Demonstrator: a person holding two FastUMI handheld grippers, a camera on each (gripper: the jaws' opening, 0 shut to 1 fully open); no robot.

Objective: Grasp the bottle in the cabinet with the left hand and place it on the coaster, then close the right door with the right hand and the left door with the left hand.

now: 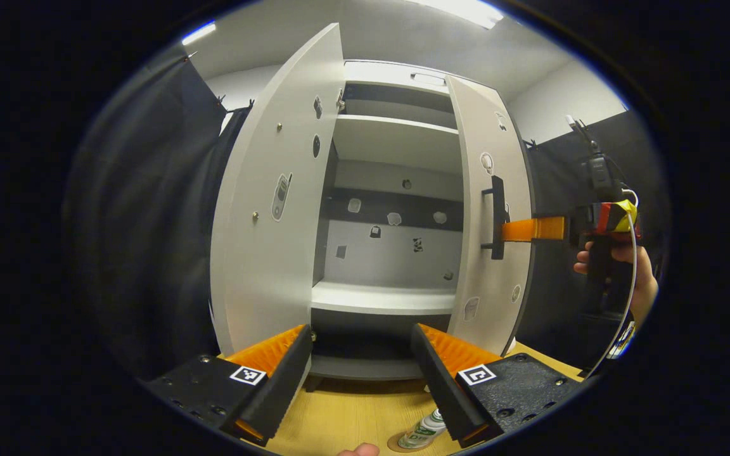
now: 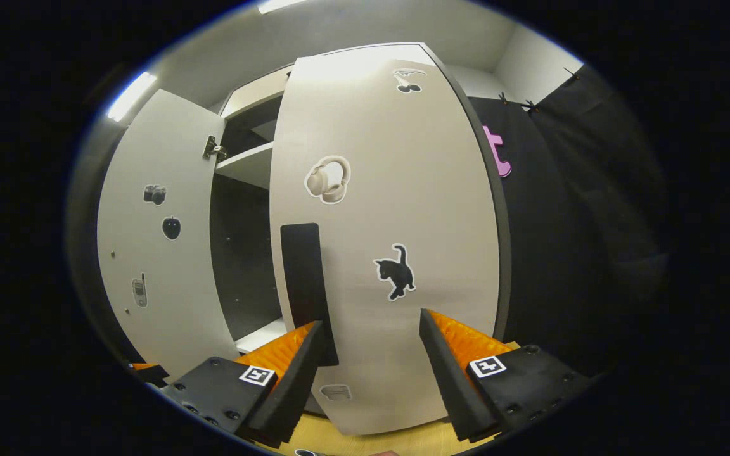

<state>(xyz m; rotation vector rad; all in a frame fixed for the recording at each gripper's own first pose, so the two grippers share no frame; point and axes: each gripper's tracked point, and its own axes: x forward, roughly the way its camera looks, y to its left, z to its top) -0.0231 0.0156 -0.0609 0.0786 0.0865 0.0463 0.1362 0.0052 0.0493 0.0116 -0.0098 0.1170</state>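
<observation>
In the left gripper view, the tall white two-door cabinet stands on the light wooden tabletop with both doors swung outward. The left door, dotted with small stickers, hangs wide open; the right door stands edge-on, its black bar handle facing the room. The shelves inside hold nothing that can be made out, only stickers on the back panel. The right gripper reaches in from the right with a hand behind it, its fingers at the handle; whether they press on it cannot be told here. The left gripper hangs before the cabinet's base, jaws spread wide and gripping nothing. At the bottom edge, the small clear plastic bottle with a green-and-white label stands on the round brown coaster, just beside the right-hand finger.

In the right gripper view, the right door faces the camera closely, bearing headphone and cat stickers. The right gripper is spread wide, one finger touching the lower end of the handle, the other apart on the bare panel. The left door stands open beyond.
</observation>
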